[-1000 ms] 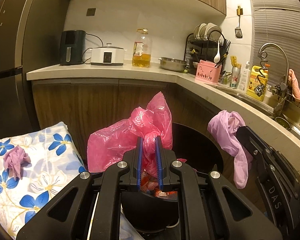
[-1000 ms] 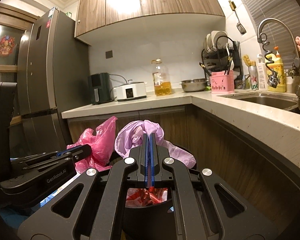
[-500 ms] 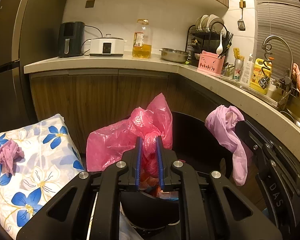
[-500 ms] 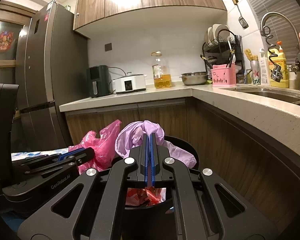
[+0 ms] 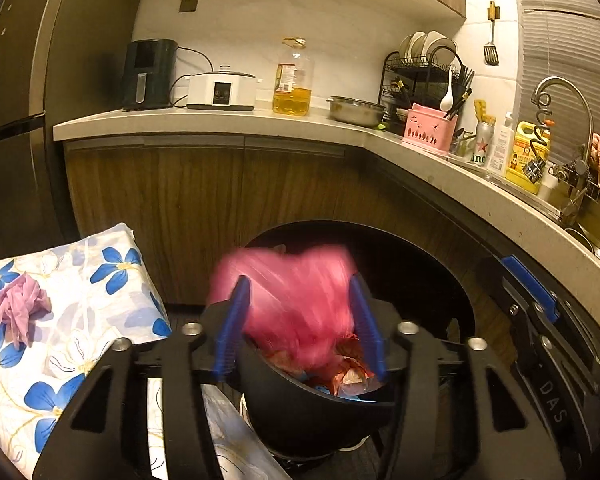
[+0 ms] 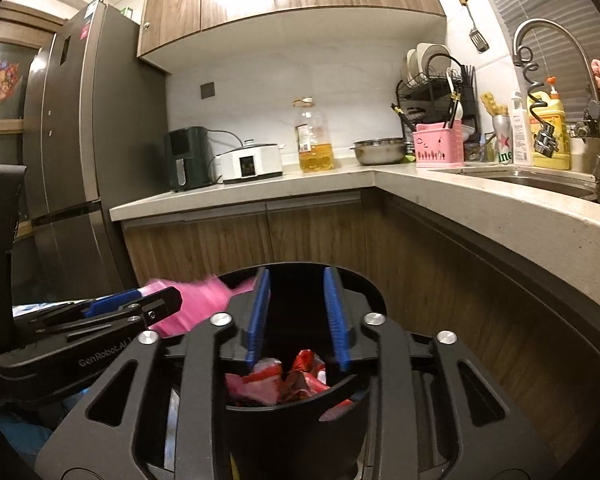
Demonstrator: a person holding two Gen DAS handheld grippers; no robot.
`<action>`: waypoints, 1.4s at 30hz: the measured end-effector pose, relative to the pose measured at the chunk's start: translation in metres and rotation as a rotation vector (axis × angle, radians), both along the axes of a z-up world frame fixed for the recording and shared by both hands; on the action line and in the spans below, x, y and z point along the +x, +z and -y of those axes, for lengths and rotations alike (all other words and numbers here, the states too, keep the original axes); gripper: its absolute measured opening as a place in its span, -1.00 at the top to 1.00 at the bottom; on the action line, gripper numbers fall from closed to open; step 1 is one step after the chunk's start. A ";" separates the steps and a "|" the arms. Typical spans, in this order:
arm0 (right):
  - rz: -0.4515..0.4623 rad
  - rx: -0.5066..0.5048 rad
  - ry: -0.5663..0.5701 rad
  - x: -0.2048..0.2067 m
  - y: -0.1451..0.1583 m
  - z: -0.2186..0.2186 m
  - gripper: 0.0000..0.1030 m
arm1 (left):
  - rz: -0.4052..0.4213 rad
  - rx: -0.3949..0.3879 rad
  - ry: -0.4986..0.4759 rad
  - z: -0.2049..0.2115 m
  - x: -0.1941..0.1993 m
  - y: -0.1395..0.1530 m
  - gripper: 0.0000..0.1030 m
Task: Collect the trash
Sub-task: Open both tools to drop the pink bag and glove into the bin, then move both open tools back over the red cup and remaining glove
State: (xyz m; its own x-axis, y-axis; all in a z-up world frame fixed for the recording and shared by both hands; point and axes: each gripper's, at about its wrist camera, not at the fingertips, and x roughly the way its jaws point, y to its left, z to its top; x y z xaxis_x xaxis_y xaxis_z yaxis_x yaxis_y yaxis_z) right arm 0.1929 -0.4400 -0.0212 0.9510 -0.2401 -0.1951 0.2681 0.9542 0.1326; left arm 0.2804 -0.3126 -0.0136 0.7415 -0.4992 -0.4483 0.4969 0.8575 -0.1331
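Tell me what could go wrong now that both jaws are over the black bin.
1. The pink bag is blurred between the opening jaws of the left gripper, bulging toward the near-left rim of the black bin; it could spill outside.
2. The right gripper is opening with nothing between its jaws; I cannot see a purple bag in the bin.
3. A crumpled purple glove on the floral cloth could get missed.
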 end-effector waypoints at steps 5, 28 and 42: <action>0.003 0.009 -0.015 -0.005 0.000 0.001 0.15 | 0.017 0.013 0.025 -0.005 -0.003 0.002 -0.33; 0.058 0.012 0.103 -0.029 0.047 -0.070 -0.43 | 0.091 0.092 0.420 -0.160 -0.054 0.043 -0.69; -0.026 -0.025 0.401 0.018 0.046 -0.218 -0.73 | 0.077 0.033 0.835 -0.363 -0.082 0.045 -0.85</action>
